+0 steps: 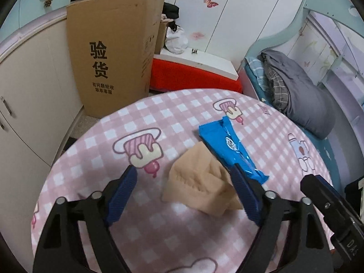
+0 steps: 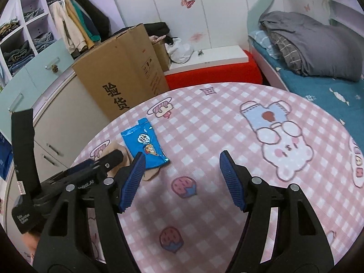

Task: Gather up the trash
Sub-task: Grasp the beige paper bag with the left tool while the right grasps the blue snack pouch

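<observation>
A blue snack wrapper (image 1: 229, 145) lies on the pink checked tablecloth (image 1: 159, 113), partly on top of a crumpled beige paper napkin (image 1: 200, 179). My left gripper (image 1: 185, 175) is open, its fingers on either side of the napkin just above the table. In the right wrist view the wrapper (image 2: 145, 144) and the napkin (image 2: 150, 174) lie to the left of my right gripper (image 2: 182, 161), which is open and empty over the cloth. The left gripper's body (image 2: 97, 166) covers part of the napkin there.
A tall cardboard box (image 1: 111, 52) stands beyond the table's far left edge, next to white cabinets (image 1: 27, 104). A red and white bench (image 1: 195, 70) is behind the table. A bed with grey bedding (image 1: 302, 91) is at the right.
</observation>
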Motion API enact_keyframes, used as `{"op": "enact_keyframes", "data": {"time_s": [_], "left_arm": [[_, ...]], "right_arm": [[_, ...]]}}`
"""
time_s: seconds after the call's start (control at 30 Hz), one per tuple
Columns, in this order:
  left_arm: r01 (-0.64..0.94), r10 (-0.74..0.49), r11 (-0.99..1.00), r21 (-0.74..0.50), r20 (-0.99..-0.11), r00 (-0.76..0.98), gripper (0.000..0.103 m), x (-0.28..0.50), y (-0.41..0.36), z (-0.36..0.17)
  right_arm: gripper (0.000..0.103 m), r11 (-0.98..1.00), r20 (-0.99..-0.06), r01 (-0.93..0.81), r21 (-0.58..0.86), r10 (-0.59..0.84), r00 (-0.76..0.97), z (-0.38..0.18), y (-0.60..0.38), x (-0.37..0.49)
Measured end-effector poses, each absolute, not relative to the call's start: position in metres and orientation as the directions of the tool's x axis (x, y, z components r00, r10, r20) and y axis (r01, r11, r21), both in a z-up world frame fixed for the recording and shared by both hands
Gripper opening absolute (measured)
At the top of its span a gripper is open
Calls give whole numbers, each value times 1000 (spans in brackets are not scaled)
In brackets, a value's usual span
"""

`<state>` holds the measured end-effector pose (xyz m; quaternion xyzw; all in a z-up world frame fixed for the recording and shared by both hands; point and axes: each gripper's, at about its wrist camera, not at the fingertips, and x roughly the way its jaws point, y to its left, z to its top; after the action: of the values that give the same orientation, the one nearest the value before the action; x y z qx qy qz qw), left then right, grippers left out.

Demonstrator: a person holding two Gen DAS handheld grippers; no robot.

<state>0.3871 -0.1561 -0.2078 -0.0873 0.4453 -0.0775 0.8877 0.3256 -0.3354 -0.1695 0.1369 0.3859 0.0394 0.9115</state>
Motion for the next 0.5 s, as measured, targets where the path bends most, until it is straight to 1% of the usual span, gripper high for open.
{"op": "enact_keyframes", "data": {"time_s": [0.07, 0.1, 0.13, 0.27, 0.4, 0.5], "left_arm": [[61, -198, 978, -202, -778, 597, 47, 389, -158, -207], [87, -208, 977, -195, -781, 589, 22, 390, -159, -207], [105, -226, 974, -203, -786, 575, 3, 392, -160, -209], [103, -262, 963, -249, -781, 567, 3, 391, -147, -211], [64, -261, 958, -278, -761, 594, 2, 387, -117, -204], [38, -248, 957, -287, -745, 619, 2, 383, -93, -195]], "right_arm": [[67, 959, -696, 23, 282, 187, 693, -172, -331, 332], [67, 959, -695, 18, 284, 193, 692, -173, -328, 336], [67, 959, -696, 14, 283, 195, 690, -174, -324, 339], [68, 963, -716, -31, 269, 221, 662, -179, -304, 354], [68, 981, -748, -60, 186, 181, 639, -186, -278, 368], [68, 987, -765, -56, 153, 154, 625, -191, -270, 375]]}}
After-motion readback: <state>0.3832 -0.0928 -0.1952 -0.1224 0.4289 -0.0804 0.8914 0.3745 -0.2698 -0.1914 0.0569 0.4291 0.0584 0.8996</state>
